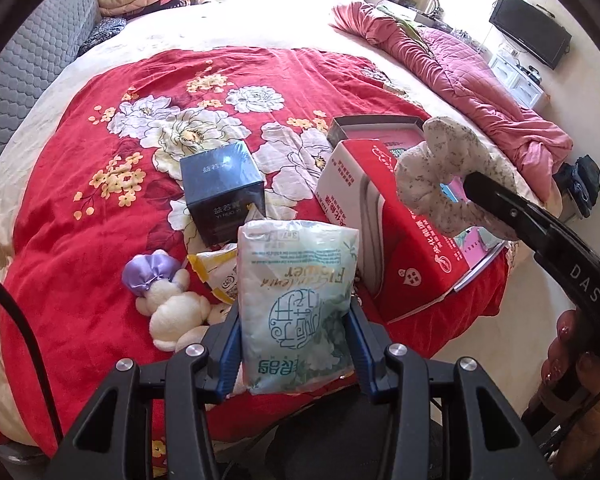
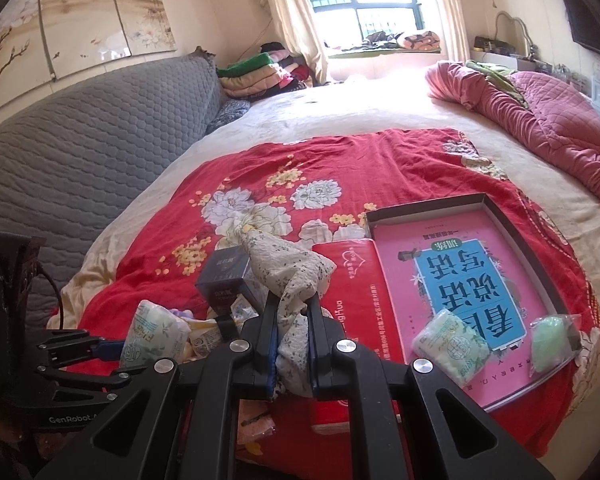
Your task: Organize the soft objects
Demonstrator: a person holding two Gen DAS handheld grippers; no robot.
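Slippage is the main risk: the tissue pack (image 1: 298, 304) sits between the left gripper (image 1: 296, 344) pads by its lower end only, and its smooth wrapper could slide out over the plush toy (image 1: 172, 304) beside the red box (image 1: 404, 240). The floral cloth (image 2: 288, 280), pinched tight in the nearly closed right gripper (image 2: 294, 344), hangs bunched and loose, so a trailing fold could snag that box's edge. Just beyond the red box, the open tray (image 2: 500, 216) already holds another tissue pack (image 2: 452, 344) and a green pouch (image 2: 550, 340). The held pack looks puffy, pale green-white, printed.
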